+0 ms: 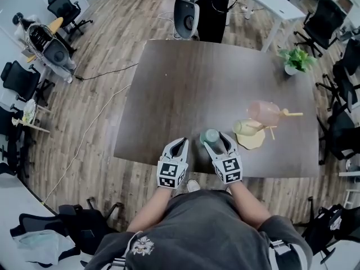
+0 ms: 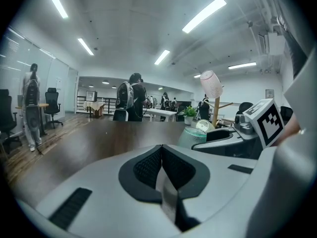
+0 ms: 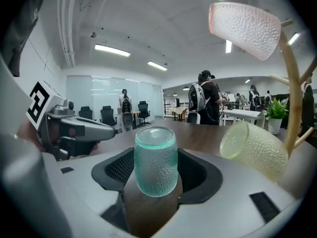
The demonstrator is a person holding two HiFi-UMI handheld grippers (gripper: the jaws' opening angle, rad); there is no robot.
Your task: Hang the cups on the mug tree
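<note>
Tabletop (image 1: 197, 83) of dark brown wood fills the middle of the head view, with the person's two grippers side by side at its near edge. The right claw (image 1: 214, 142) is clenched on a translucent, pebble-textured green cup (image 3: 156, 162). In the right gripper view this cup stands upright between the two dark pads, which press against its sides, with its rim at the top. The left claw (image 1: 179, 144) is just beside the right one and holds nothing. In the left gripper view its ribbed pads (image 2: 148, 165) meet along a single seam, and the green cup shows off to that view's right, in the other claw. Beyond the right claw, near it on the tabletop, stands a pale wooden mug tree (image 3: 294, 98) with slim branching pegs. A frosted pink cup (image 3: 245, 29) sits tilted at the top of the mug tree. A frosted pale yellow cup (image 3: 255, 150) hangs lower down on the mug tree and leans with its mouth turned toward the right claw. From above, the pink cup (image 1: 264, 112) and yellow cup (image 1: 244, 127) lie close together over the base of the mug tree. A small green potted plant (image 1: 296, 59) in a white pot stands near the tabletop's far right corner, well apart from the cups.
</note>
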